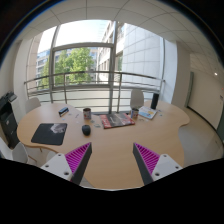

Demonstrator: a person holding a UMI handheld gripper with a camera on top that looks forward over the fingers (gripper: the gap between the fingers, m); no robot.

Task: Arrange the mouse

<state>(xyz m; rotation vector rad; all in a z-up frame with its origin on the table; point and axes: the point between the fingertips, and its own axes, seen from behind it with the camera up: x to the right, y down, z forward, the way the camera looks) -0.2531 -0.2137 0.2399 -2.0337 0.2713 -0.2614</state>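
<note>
A small dark mouse [86, 130] lies on the light wooden table [110, 150], to the right of a dark mouse mat [48, 133] and well beyond my fingers. My gripper [112, 160] is held above the near part of the table, its fingers wide apart with nothing between them. The magenta pads [77, 157] show on both fingers.
A dark cup [87, 114] stands behind the mouse. Magazines or papers [118, 120] lie at the table's middle, with more items to the right [147, 113]. A monitor [8, 125] stands at the left. Chairs [136, 98] and large windows stand behind the table.
</note>
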